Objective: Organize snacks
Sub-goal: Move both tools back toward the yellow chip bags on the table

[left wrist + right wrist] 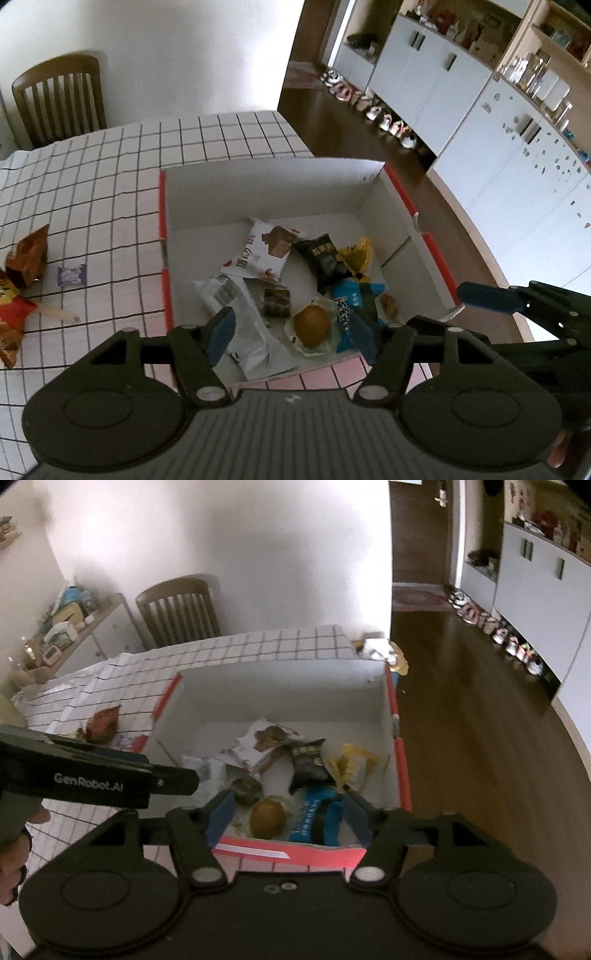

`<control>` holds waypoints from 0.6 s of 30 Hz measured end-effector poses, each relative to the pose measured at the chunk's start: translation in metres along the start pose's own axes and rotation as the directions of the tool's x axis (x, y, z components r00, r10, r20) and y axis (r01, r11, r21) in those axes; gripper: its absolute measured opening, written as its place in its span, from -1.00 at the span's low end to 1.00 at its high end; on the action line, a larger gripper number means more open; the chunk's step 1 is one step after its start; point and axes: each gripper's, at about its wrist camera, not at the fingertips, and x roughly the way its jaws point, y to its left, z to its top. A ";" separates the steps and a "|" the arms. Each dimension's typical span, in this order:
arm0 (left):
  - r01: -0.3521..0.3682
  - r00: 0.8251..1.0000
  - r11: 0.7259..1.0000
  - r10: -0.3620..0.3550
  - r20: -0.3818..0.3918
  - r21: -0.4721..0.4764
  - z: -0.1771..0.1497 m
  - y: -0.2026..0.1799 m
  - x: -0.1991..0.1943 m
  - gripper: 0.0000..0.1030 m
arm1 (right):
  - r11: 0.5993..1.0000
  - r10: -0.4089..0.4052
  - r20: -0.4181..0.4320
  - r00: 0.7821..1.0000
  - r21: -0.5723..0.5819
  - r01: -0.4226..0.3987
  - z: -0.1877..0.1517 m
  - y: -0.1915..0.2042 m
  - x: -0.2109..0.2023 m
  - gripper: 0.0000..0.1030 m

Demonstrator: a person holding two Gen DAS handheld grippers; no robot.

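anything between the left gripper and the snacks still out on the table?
Yes: the box's left wall. The left gripper hovers open over the box, while the purple packet and orange bags lie outside on the tablecloth. It must lift over that wall.

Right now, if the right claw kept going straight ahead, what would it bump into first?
Probably the blue snack packet in the box, lying between the open right claw's fingers; the round bun sits just left. Depth is uncertain.

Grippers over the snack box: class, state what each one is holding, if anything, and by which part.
Nothing is held. The left gripper and right gripper both hover open and empty above the box of snacks.
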 end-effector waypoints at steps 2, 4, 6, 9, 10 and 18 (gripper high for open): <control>-0.006 1.000 1.000 0.006 0.021 0.001 -0.003 0.002 -0.008 0.44 | 1.000 0.012 0.011 1.000 -0.009 -0.012 0.000 0.006 -0.005 0.45; -0.005 0.999 1.000 0.005 0.034 -0.003 -0.007 0.007 -0.017 0.44 | 0.999 0.027 0.020 0.999 -0.021 -0.027 0.000 0.012 -0.008 0.47; -0.006 0.999 1.000 0.006 0.046 -0.010 -0.010 0.012 -0.026 0.44 | 0.999 0.043 0.028 0.999 -0.032 -0.042 0.001 0.017 -0.013 0.52; -0.030 0.997 1.000 0.030 0.074 -0.004 -0.016 0.020 -0.041 0.50 | 0.997 0.069 0.040 0.997 -0.050 -0.067 0.002 0.027 -0.018 0.66; -0.032 0.996 0.999 0.032 0.084 0.000 -0.018 0.023 -0.046 0.51 | 0.996 0.077 0.042 0.996 -0.057 -0.074 0.003 0.032 -0.019 0.70; -0.047 0.994 0.999 0.049 0.099 -0.015 -0.036 0.064 -0.071 0.52 | 0.986 0.134 0.069 0.989 -0.105 -0.126 0.006 0.071 -0.029 0.91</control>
